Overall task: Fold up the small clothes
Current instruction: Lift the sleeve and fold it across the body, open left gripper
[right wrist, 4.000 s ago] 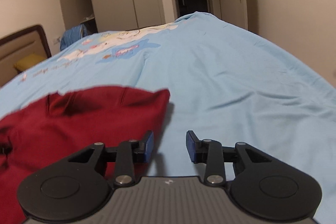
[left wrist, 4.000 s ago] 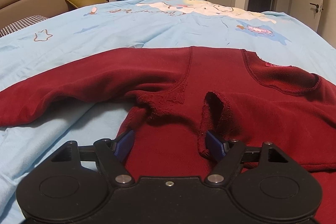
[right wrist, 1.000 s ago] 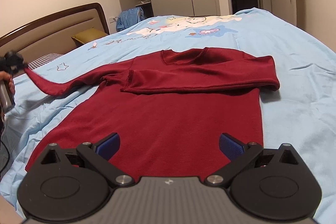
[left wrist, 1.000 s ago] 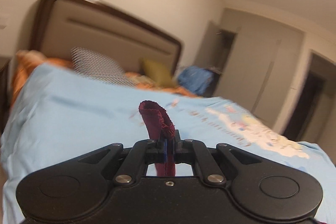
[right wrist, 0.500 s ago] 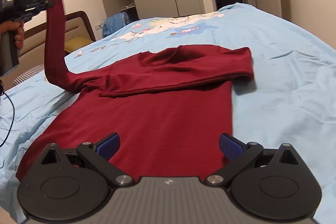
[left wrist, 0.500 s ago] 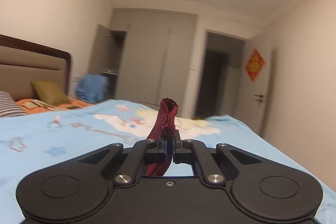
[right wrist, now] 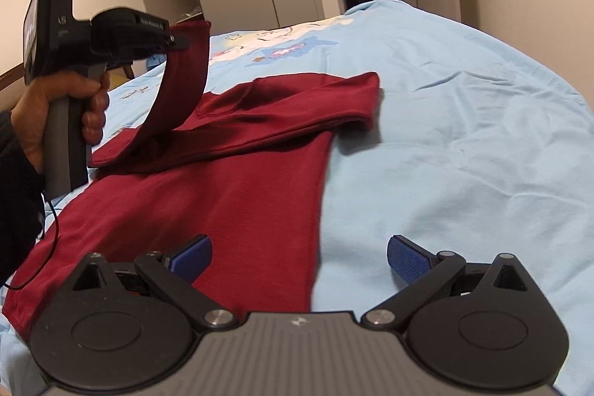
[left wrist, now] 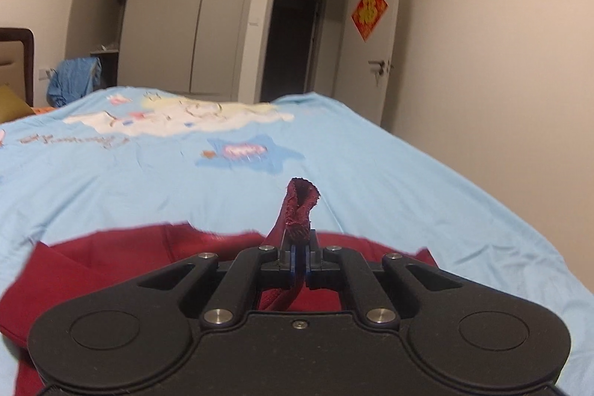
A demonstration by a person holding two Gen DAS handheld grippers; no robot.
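- The bed (right wrist: 464, 106) fills most of both views, under a pale blue sheet with a cartoon print (left wrist: 178, 121) toward its far end.
- A dark red top (right wrist: 230, 195) lies flat on the near left part of the bed. Its hem is nearest the right wrist camera and its neckline is at the far end.
- The top's right sleeve (right wrist: 297, 114) is folded across the chest, with its folded end at the top's right edge.
- The left sleeve (right wrist: 182, 88) rises from the top's left shoulder in a curved band, up off the bed.
- The left gripper (left wrist: 300, 260) has its jaws pressed together on that sleeve's cuff (left wrist: 301, 201), which sticks up past the pads. In the right wrist view a hand (right wrist: 55, 106) holds this gripper by its grey handle at the left, above the top's left side.
- The right gripper (right wrist: 299, 257) sits at the near edge with its jaws wide apart and nothing between them. Its left pad is over the red cloth near the hem, its right pad over bare sheet.
- A closed door (left wrist: 375, 54) with a red paper ornament (left wrist: 369, 12) stands in the far right wall.
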